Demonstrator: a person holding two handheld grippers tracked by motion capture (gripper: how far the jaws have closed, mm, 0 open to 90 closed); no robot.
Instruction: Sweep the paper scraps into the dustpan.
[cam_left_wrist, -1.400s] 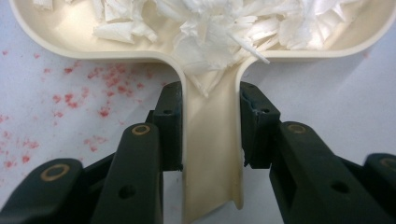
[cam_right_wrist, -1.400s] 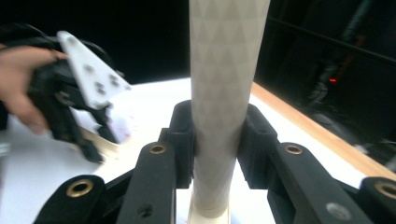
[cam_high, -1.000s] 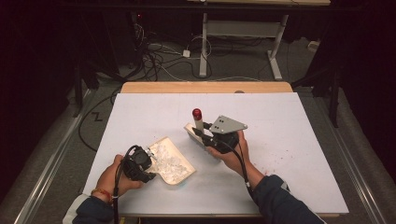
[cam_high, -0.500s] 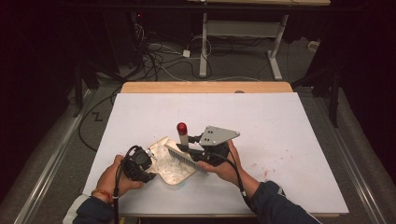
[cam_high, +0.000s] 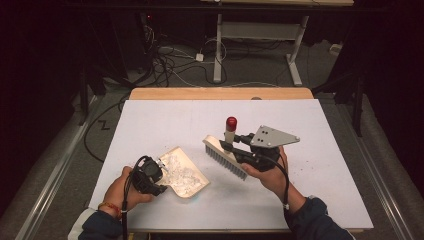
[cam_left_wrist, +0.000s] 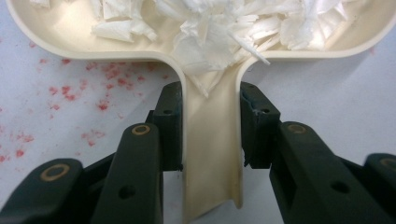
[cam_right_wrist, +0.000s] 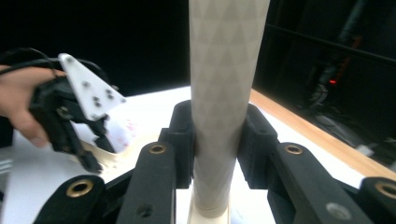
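A cream dustpan (cam_high: 186, 175) lies at the table's front left with white paper shreds (cam_high: 176, 167) in it. My left gripper (cam_high: 150, 176) is shut on its handle (cam_left_wrist: 212, 154); the shreds (cam_left_wrist: 210, 28) pile up just beyond the jaws. My right gripper (cam_high: 239, 146) is shut on the pale handle (cam_right_wrist: 224, 93) of a brush with a red tip (cam_high: 231, 122). The bristle head (cam_high: 225, 158) hangs tilted just right of the dustpan, apart from it. The right gripper view also has the left gripper (cam_right_wrist: 70, 116) and the dustpan rim (cam_right_wrist: 116, 161) beyond my right gripper (cam_right_wrist: 217, 135).
Red specks dot the white table (cam_high: 165, 120) near the dustpan (cam_left_wrist: 70, 93) and at the right (cam_high: 325, 160). A wooden strip (cam_high: 220, 93) edges the far side. Cables and desk legs (cam_high: 218, 50) stand on the dark floor beyond.
The right gripper swung the brush left to the dustpan's mouth, then drew it back right and up. The left gripper and dustpan stayed put.
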